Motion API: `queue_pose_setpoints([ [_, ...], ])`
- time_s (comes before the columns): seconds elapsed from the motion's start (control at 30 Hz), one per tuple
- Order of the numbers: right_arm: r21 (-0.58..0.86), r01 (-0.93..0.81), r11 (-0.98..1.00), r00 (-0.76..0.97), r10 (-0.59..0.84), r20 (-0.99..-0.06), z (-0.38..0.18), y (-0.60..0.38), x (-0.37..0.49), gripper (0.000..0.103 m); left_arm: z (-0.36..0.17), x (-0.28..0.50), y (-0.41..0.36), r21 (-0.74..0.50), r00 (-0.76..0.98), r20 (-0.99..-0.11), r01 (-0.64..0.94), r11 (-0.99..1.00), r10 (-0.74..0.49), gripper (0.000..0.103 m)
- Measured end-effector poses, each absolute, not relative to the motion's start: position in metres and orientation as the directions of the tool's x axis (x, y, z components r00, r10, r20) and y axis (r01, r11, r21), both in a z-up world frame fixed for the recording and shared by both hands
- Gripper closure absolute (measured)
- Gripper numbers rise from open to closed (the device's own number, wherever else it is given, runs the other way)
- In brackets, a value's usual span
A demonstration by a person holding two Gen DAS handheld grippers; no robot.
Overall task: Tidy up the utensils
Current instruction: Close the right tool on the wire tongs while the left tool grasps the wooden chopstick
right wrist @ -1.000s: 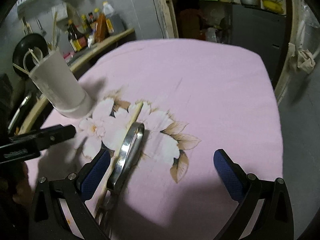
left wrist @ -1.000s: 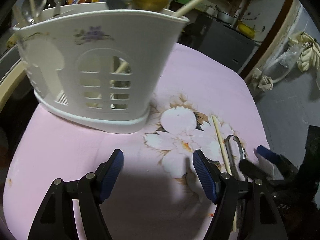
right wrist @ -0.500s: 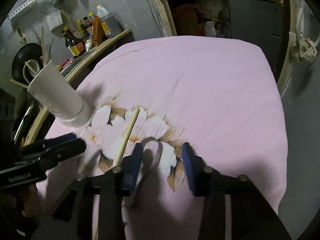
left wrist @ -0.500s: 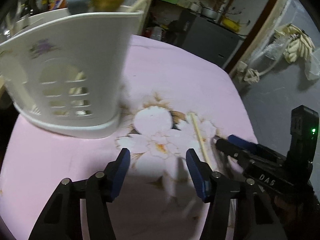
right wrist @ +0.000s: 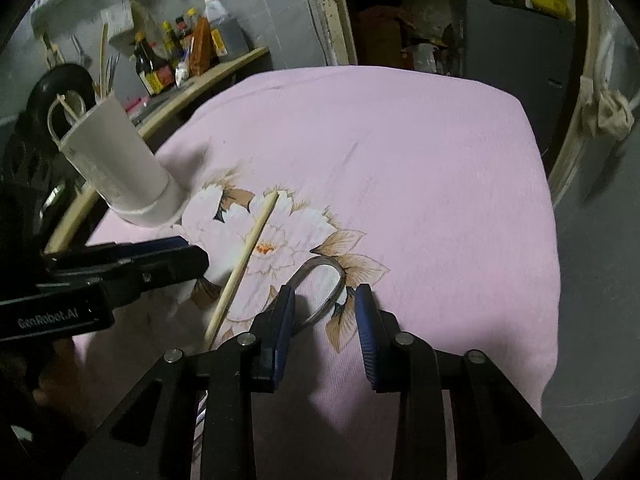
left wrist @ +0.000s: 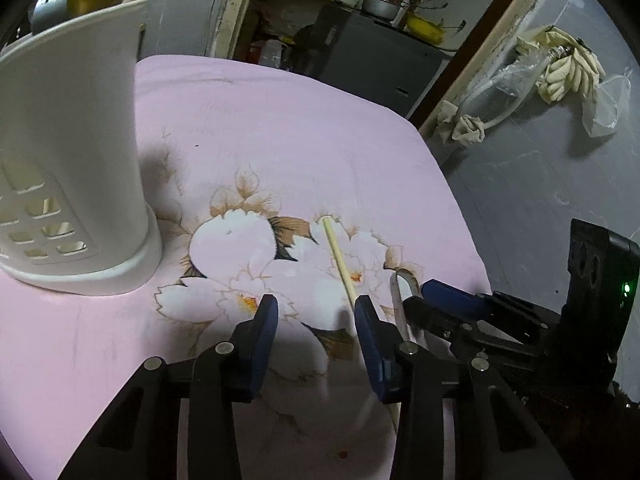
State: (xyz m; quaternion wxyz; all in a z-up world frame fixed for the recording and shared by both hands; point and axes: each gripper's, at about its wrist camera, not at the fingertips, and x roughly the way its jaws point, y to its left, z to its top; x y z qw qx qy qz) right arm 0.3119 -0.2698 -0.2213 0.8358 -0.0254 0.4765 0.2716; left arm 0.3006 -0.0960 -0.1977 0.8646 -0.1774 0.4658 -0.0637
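metal spoon (right wrist: 324, 286) is seen flat on the pink flowered table (right wrist: 420, 168), bowl framed by the right gripper (right wrist: 324, 320), jaws apart, nothing clamped. wooden chopstick (left wrist: 340, 262) lies beside it, against the left gripper (left wrist: 316, 328), also apart. white utensil holder (left wrist: 76, 168) stands near. spoon judged stiff, slippery, low-lying; best pinched across the neck.
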Motion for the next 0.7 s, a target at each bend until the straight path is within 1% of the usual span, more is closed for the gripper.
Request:
queue_pose_setpoints([
  [0.07,0.201,-0.48,0.854,0.394,0.415,-0.82,-0.22,-0.27,0.311,0.094,-0.198,0.3,-0.093,-0.373,0.555,-0.783,-0.058,0.926,-0.281,0.065],
  [0.1,0.205,-0.473,0.857,0.395,0.414,-0.82,-0.22,-0.273,0.311,0.095,-0.197,0.3,-0.093,-0.377,0.554,-0.782,-0.056,0.925,-0.285,0.065],
  [0.2,0.244,-0.442,0.863,0.388,0.429,-0.815,-0.219,-0.287,0.312,0.095,-0.196,0.3,-0.095,-0.389,0.552,-0.776,-0.037,0.921,-0.306,0.065],
  [0.37,0.241,-0.41,0.88,0.396,0.41,-0.822,-0.218,-0.303,0.316,0.095,-0.197,0.306,-0.109,-0.412,0.524,-0.772,0.017,0.911,-0.359,0.065],
  [0.53,0.26,-0.384,0.886,0.388,0.41,-0.825,-0.218,-0.312,0.316,0.095,-0.204,0.318,-0.121,-0.379,0.474,-0.807,0.039,0.924,-0.351,0.078],
  [0.57,0.272,-0.376,0.886,0.386,0.416,-0.824,-0.218,-0.314,0.316,0.094,-0.205,0.32,-0.123,-0.363,0.469,-0.815,0.044,0.931,-0.34,0.08],
  [0.63,0.304,-0.352,0.885,0.378,0.432,-0.819,-0.219,-0.316,0.315,0.088,-0.205,0.321,-0.125,-0.336,0.468,-0.824,0.047,0.941,-0.318,0.088],
  [0.7,0.349,-0.323,0.88,0.371,0.457,-0.808,-0.222,-0.318,0.315,0.071,-0.204,0.322,-0.123,-0.324,0.464,-0.831,0.043,0.945,-0.306,0.092],
])
